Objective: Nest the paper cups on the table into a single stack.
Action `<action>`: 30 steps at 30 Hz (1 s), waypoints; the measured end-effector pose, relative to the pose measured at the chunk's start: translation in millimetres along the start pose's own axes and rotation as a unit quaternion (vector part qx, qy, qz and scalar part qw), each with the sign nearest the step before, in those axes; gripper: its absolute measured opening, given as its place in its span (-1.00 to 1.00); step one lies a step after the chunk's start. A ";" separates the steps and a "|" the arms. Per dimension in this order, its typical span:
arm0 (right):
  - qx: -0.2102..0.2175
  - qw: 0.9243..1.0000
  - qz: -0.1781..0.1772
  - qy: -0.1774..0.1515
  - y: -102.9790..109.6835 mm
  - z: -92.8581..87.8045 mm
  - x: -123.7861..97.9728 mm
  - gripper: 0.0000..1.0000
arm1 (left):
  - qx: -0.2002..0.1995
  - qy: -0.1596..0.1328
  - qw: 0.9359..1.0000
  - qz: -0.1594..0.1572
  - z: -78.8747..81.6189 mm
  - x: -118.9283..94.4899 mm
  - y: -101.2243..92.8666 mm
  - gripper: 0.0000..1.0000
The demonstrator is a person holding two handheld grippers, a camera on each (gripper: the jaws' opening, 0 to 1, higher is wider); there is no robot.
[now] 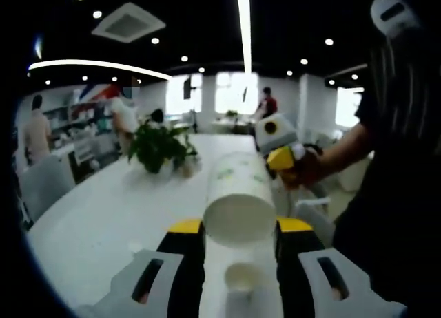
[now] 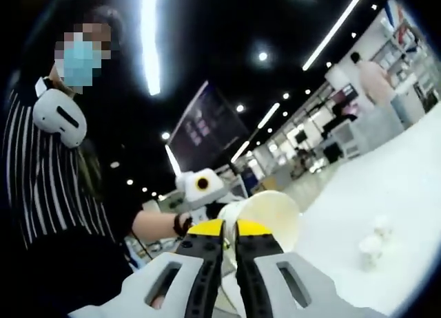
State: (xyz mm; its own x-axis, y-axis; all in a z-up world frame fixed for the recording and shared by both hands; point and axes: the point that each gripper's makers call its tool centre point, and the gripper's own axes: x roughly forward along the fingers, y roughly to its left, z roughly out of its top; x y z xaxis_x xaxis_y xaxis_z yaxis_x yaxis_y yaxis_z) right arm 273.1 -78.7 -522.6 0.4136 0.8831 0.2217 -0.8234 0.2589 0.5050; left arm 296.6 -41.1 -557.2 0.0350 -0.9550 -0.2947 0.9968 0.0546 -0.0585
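Clamping the nested paper cup stack (image 1: 239,194) between its jaws above the white table (image 1: 103,221), the left gripper (image 1: 239,228) leaves one small cup (image 1: 241,277) unstacked, while the right gripper (image 2: 229,230) pinches the stack's rim.

A long white table (image 1: 103,221) stretches away from the camera in the left gripper view. Farther along it stands a leafy green potted plant (image 1: 160,147), with a small object just beside the pot that is too blurred to name. Close in, a small white paper cup (image 1: 240,278) stands upright on the tabletop, mouth up. In the right gripper view the same white surface carries a pair of small white cups (image 2: 373,242), probably paper ones, sitting close together and well apart from the table edge.
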 end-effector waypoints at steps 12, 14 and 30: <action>0.007 1.000 0.020 0.016 6.8 -0.5 0.9 -1.00 | 0.003 0.001 1.000 0.001 -3.1 0.4 -2.0 -0.25; 0.008 0.999 0.023 0.021 8.2 -1.0 0.9 -1.00 | 0.002 0.002 1.000 0.000 -4.2 0.9 -3.4 -0.25; -0.028 0.994 0.002 0.101 7.6 -6.0 12.8 -1.00 | 0.035 -0.002 0.998 0.044 -18.8 -0.2 -2.7 -0.17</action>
State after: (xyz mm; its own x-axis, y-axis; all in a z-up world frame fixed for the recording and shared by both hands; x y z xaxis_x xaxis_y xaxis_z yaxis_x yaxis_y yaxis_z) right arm 269.9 -63.1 -521.0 0.3287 0.9432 0.0484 -0.8476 0.2720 0.4555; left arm 292.6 -35.6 -574.9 0.1222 -0.9486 -0.2919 0.9925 0.1175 0.0337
